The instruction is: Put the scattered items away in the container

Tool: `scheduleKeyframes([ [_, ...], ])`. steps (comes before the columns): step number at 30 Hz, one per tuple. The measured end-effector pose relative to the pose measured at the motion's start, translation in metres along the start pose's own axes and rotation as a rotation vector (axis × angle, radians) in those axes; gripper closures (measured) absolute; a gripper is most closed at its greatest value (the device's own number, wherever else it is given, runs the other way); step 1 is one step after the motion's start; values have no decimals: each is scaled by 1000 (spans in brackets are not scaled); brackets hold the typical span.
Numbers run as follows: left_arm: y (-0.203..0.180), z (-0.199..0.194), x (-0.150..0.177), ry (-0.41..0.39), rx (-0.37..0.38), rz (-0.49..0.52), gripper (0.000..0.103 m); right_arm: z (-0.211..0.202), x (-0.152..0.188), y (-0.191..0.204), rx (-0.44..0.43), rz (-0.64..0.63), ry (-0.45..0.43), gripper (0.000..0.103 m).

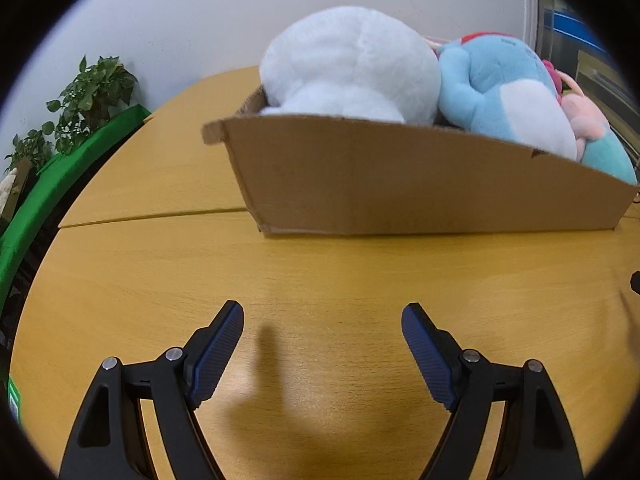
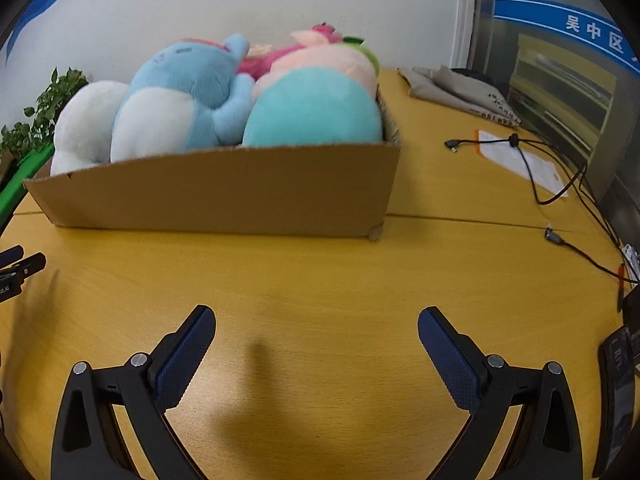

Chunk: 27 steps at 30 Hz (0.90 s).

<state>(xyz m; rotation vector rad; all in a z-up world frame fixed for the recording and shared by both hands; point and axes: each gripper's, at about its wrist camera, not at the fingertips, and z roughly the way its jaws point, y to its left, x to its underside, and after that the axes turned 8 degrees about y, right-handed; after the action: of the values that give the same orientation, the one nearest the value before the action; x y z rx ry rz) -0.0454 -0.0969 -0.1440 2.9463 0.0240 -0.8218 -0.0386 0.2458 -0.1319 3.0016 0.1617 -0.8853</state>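
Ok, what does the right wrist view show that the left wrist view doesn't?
Only the right wrist view: black cables and a white paper sheet on the table right of the box, a folded grey cloth behind them, a blue sign on the wall, and the open right claw.

Only the left wrist view: a green board at the table's left edge, and the open left claw.

Both: the cardboard box holding the white plush, blue plush and teal plush, and the potted plant.
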Motion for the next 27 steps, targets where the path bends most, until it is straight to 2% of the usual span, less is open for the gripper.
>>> scheduleKeyframes([
  [5,0,9,3,9,39,19,19,19,3,17,9,-63,47,0],
  [8,8,15,1,32,94,-12,14,25,0,18,-38,-54,68,0],
  [21,10,15,2,34,91,-9,13,29,-5,19,-52,-85,70,0],
  [27,14,14,9,29,162,114,13,31,-6,12,-99,-160,69,0],
])
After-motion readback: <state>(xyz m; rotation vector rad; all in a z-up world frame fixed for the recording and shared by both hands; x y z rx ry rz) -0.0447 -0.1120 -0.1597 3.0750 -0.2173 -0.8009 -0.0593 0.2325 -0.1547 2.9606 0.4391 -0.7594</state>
